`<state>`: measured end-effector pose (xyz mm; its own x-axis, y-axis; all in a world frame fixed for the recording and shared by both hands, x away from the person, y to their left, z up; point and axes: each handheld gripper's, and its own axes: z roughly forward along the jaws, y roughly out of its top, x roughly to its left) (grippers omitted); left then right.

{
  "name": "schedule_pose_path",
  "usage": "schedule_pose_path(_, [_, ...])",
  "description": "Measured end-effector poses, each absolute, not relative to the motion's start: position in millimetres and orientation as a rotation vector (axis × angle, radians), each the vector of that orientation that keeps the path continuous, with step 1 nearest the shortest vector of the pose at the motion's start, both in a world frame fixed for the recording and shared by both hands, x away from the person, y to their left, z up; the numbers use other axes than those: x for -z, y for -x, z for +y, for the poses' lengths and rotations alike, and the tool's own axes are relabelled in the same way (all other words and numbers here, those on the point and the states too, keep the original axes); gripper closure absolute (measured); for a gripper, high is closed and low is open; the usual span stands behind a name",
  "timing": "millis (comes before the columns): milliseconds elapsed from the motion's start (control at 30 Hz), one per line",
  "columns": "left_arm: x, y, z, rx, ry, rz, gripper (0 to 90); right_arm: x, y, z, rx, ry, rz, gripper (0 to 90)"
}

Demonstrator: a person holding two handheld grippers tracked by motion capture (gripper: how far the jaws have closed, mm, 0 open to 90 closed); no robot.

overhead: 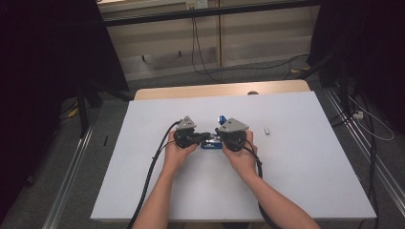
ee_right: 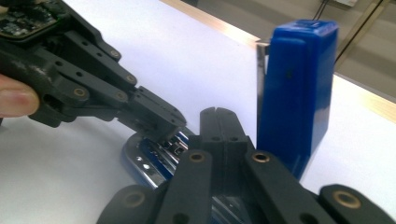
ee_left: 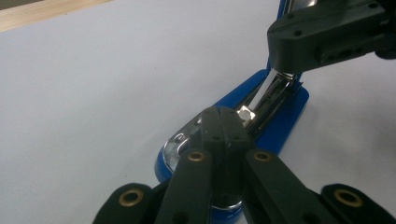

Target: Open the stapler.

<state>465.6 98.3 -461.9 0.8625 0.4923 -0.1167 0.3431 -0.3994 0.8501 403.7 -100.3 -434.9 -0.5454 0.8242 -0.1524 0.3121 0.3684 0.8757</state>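
**2 closed grippers at an opened blue stapler**

We see our left gripper [ee_left: 227,122] with jaws closed together, its tip on the metal channel of the blue stapler [ee_left: 275,123]. Our right gripper [ee_right: 219,122] is clenched too, holding nothing, beside the raised stapler lid [ee_right: 299,88]. The stapler lies mid-table [overhead: 305,157]; a small white piece [overhead: 267,130] lies nearby.

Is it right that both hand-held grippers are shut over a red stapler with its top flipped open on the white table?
Not quite: the stapler is blue, not red, as the right gripper view shows. The rest holds: the left hand-held gripper and right hand-held gripper are shut over it, its top is flipped up, and it sits on the white table.
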Motion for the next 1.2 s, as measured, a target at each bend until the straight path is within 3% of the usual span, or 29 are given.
schedule_pose_path(1200, [463,-466,100,-0.169,-2.015,0.611,90.0,428,-397,-112,-1.071,-1.029,2.005,90.0])
